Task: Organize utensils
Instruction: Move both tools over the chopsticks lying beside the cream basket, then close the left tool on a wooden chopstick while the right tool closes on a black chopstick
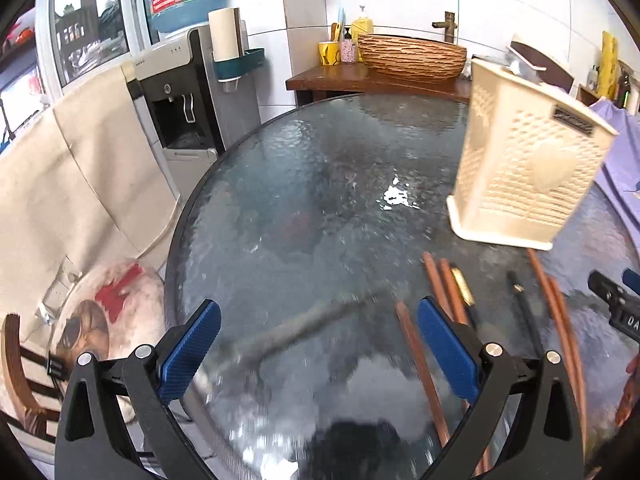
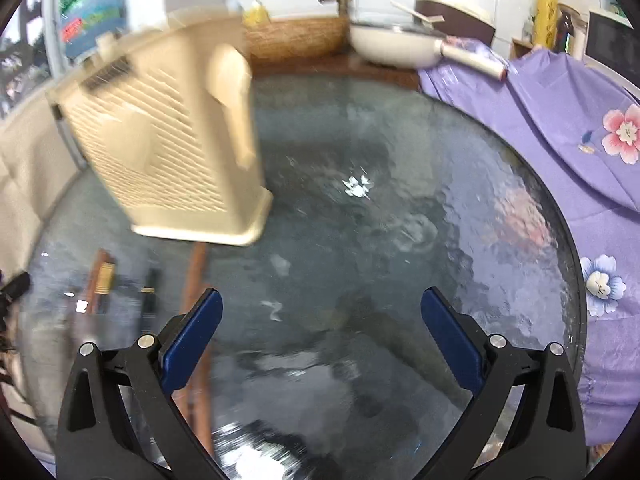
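Left gripper (image 1: 318, 344): my jaws spread wide, empty.
Right gripper (image 2: 322, 340): same, nothing held.
Chopsticks (image 1: 448, 292): loose on glass counter (image 1: 304, 184), near cream holder (image 1: 524, 168).

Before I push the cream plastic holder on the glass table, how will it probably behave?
The cream holder looks like thin perforated plastic, so it is probably light. It stands tall on a fairly small base, so a push near its top may tip it; pushing low seems safer. The glass table appears smooth, so it may slide easily toward the chopsticks lying beside its base.
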`<state>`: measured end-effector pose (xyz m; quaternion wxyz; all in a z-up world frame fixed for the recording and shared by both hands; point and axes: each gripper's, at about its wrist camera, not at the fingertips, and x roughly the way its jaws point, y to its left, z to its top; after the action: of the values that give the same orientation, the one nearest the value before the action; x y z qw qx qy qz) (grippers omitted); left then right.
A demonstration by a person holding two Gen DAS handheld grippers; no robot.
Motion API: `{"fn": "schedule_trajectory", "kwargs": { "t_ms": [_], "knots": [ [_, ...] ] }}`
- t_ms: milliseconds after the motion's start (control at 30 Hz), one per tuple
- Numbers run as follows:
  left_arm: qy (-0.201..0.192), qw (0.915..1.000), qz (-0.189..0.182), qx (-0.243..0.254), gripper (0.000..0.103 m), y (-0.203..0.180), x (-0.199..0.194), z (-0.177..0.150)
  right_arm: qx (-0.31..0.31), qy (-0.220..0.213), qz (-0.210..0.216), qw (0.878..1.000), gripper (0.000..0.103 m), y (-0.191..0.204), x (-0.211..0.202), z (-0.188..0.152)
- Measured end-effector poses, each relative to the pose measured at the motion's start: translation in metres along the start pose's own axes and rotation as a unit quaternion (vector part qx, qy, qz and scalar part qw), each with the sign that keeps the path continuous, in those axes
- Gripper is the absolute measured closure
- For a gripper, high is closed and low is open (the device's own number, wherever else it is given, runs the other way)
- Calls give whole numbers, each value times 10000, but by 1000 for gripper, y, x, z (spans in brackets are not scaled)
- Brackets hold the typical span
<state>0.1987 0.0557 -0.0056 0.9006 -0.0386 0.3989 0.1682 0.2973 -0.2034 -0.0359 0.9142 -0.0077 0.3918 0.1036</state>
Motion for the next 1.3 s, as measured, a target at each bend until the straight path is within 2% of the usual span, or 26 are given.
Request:
{"fn": "schedule_trajectory", "kwargs": {
  "t_ms": [67, 167, 300, 400, 467, 500, 600, 733, 900, 967, 1033, 1167, 1267, 1300],
  "knots": [
    [108, 9998, -177, -3, 6, -4, -6, -6, -148, -198, 97, 9996, 5, 13, -22, -3],
    [301, 9995, 45, 37, 6, -7, -6, -18, -409, -351, 236, 9983, 5, 31, -44, -12],
    [630, 9975, -323, 34, 7, -10, 3, -34, -483, -278, 275, 9981, 5, 40, -55, -29],
    [770, 9963, -387, 38, 18, -11, 8, -40, -474, -190, 261, 9984, 5, 41, -55, -39],
    [907, 9944, -542, -56, 28, -10, 11, -41, -391, -120, 289, 9987, 5, 39, -54, -45],
    [972, 9933, -621, -95, 29, -11, 12, -42, -361, -102, 292, 9989, 5, 37, -53, -47],
    [1018, 9928, -624, -103, 39, -13, 17, -39, -287, -74, 288, 9991, 5, 34, -50, -50],
    [1045, 9908, -830, -236, 39, -13, 20, -32, -314, -60, 306, 9990, 5, 35, -49, -51],
    [1047, 9913, -788, -89, 40, -23, 24, -29, -340, -28, 313, 9989, 5, 36, -47, -52],
    [1068, 9912, -781, -46, 48, -26, 27, -29, -399, -26, 321, 9987, 5, 38, -46, -51],
    [1035, 9915, -787, 19, 51, -29, 29, -27, -456, -14, 353, 9983, 5, 41, -46, -51],
    [1071, 9899, -924, 75, 57, -33, 32, -22, -614, -16, 727, 9955, 5, 53, -46, -48],
    [1097, 9884, -1026, 204, 64, -40, 34, -19, -1093, -71, 1026, 9887, 6, 72, -50, -49],
    [1060, 9890, -999, 262, 66, -41, 35, -18, -1286, -81, 1121, 9853, 10, 78, -51, -50]
  ]
}}
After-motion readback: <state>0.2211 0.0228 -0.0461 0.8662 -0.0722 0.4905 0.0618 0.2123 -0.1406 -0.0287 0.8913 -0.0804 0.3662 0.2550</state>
